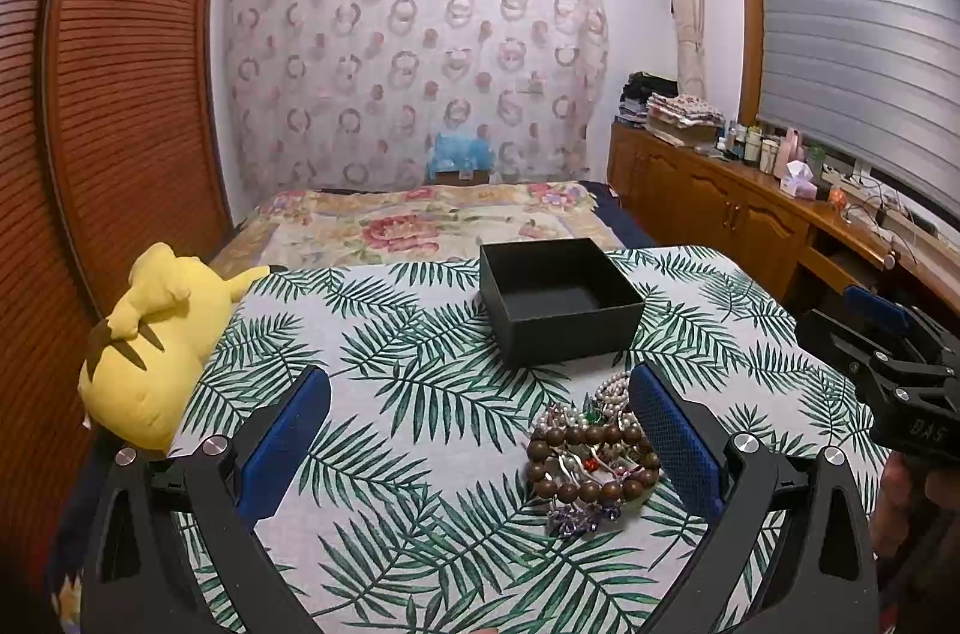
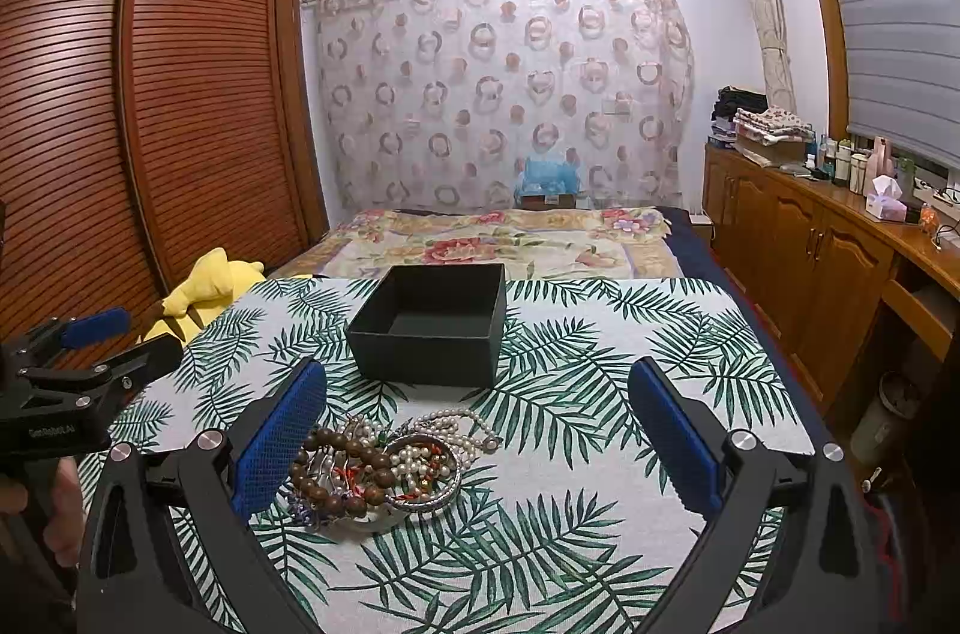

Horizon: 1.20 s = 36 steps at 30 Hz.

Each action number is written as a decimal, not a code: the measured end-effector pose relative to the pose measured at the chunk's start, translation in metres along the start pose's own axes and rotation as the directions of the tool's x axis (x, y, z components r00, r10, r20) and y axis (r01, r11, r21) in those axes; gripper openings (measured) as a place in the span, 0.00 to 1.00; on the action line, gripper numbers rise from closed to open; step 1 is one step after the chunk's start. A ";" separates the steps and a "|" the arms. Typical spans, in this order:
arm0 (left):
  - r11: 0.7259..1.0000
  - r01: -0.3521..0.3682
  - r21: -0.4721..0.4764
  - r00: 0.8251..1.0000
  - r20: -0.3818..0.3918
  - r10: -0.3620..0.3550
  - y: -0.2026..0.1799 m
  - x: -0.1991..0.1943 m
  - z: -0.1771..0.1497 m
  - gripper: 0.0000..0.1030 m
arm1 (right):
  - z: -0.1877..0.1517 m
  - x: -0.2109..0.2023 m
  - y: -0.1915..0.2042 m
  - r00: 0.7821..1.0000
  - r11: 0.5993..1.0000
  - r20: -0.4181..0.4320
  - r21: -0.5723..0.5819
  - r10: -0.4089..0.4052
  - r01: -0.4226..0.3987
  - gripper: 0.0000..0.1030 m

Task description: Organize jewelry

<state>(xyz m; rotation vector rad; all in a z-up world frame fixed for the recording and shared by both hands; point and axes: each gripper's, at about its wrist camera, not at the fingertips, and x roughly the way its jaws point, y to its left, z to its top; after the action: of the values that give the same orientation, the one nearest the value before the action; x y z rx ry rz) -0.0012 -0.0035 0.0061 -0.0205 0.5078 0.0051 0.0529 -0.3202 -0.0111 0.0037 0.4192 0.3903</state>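
Note:
A tangled heap of jewelry lies on the palm-leaf cloth: a brown wooden bead bracelet, pearl strands, a silver bangle and purple beads. Behind it stands an open, empty black box. My left gripper hovers open over the cloth, its right finger beside the heap. My right gripper also stands open, with the heap just inside its left finger. Each gripper shows at the edge of the other's view, the right gripper and the left gripper.
A yellow plush toy lies at the cloth's left edge. Beyond the box is a floral bedspread. A wooden louvred wardrobe stands left, a wooden sideboard with bottles and tissues right. A person's hand holds the left gripper.

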 end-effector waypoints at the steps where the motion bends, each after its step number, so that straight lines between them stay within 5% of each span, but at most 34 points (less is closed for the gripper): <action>1: 1.000 0.001 0.000 1.000 0.000 -0.001 -0.002 -0.001 0.001 0.94 | 0.000 0.000 0.000 1.000 1.000 0.000 0.000 0.000 0.000 0.98; 36: 1.000 0.002 0.004 1.000 -0.001 -0.002 -0.003 0.000 -0.001 0.94 | 0.000 -0.001 0.000 1.000 1.000 0.001 -0.001 0.001 -0.001 0.98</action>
<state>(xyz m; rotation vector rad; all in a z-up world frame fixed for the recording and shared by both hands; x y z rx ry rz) -0.0017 -0.0065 0.0058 -0.0170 0.5088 0.0021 0.0517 -0.3207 -0.0106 0.0031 0.4180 0.3911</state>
